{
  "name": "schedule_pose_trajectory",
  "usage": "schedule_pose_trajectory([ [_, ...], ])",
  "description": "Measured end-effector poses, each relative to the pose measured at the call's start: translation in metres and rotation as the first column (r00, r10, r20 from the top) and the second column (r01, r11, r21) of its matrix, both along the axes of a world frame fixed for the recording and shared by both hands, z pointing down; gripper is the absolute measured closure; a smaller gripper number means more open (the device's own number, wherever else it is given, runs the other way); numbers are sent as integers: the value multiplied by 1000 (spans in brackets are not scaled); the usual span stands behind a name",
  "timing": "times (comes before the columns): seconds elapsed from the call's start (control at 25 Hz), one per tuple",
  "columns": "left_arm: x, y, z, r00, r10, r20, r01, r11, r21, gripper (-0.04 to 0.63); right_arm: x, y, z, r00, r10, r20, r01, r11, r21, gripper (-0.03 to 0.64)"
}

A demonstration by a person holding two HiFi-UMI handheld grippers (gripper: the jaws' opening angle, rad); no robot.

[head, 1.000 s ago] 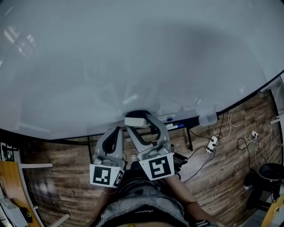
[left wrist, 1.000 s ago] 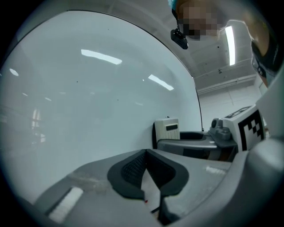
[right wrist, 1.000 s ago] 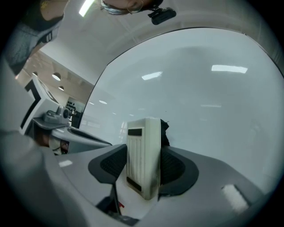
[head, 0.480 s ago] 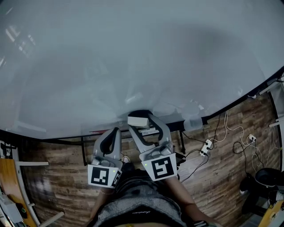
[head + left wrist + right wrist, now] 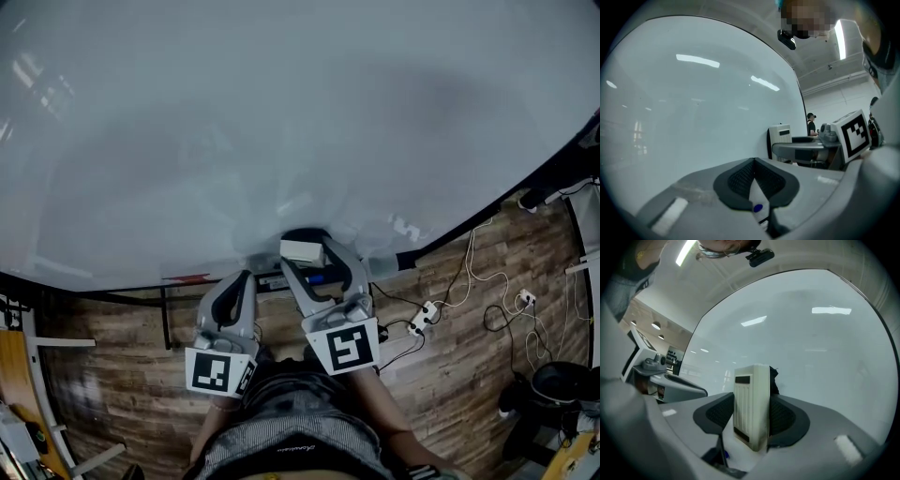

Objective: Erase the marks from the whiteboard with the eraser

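Right tongs (image 5: 751,417) are closed firmly on the white eraser (image 5: 751,404), one pad on each long side, dark felt face turned toward the whiteboard (image 5: 281,122). In the head view the eraser sits at 6 o'clock, at the board's lower edge just above the tray; whether the felt touches the surface I cannot confirm. Left tongs (image 5: 754,177) hang at 7 o'clock from the right pair, pads pressed together with nothing between them, taking no part in the wiping.

Progress: across all three views the whiteboard shows only ceiling-light reflections and soft shading; I find no pen marks on it. I judge the erasing done or nearly done. The one patch I cannot check is the strip hidden behind the eraser and my right tongs at the bottom edge. What remains, if anything, would be a last pass there and putting the eraser down. A red marker (image 5: 187,278) lies on the tray at 8 o'clock, over the wooden floor (image 5: 469,375).
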State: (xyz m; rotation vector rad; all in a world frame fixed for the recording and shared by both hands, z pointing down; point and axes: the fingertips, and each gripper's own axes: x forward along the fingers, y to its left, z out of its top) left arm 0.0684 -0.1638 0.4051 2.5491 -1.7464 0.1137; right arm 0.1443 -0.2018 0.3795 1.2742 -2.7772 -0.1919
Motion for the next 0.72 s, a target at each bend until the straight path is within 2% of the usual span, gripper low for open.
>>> schedule_pose_trajectory([
  [0.4,28,10,-1,995,-84,-57,85,996,4,592,5,-2,0,995,-101,-10,101,995,8,388],
  [0.56,28,16,-1,993,-97,-62,97,995,2,592,6,-3,-1,996,-94,-2,94,995,15,388],
  [0.72,21,16,-2,996,-68,-54,68,998,-2,592,4,-4,-3,998,-57,6,57,998,15,388],
])
